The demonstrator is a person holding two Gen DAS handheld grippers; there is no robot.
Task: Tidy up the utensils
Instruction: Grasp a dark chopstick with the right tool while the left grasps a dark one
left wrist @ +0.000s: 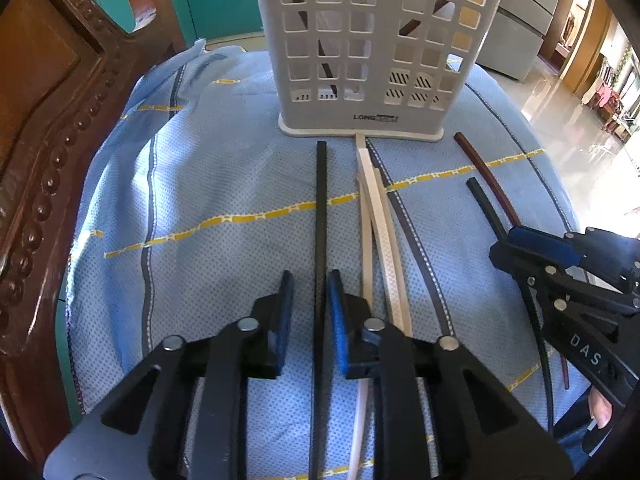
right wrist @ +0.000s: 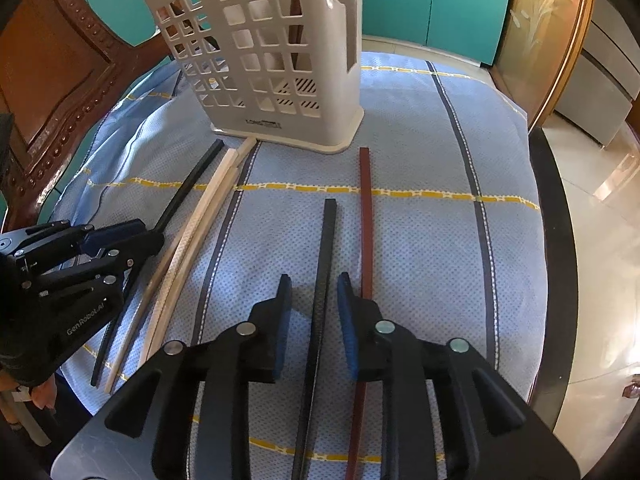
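A white slotted utensil holder (left wrist: 360, 40) (right wrist: 272, 60) stands upright on a blue cloth, with dark sticks showing through its holes. My left gripper (left wrist: 310, 280) is open and straddles a black chopstick (left wrist: 321, 200) that lies flat; a gap shows at the left pad. Two cream chopsticks (left wrist: 380, 220) (right wrist: 200, 216) lie just to its right. My right gripper (right wrist: 314, 280) is open around a second black chopstick (right wrist: 327, 240), with space on both sides. A brown chopstick (right wrist: 366, 220) (left wrist: 488, 180) lies beside it. Each gripper shows in the other's view: right gripper (left wrist: 505, 249), left gripper (right wrist: 154, 234).
The blue cloth (left wrist: 200, 200) (right wrist: 420, 140) covers a round table with a dark rim (right wrist: 556, 240). A carved wooden chair back (left wrist: 48, 120) rises close on the left. Teal cabinets stand behind, and shiny floor lies beyond the right edge.
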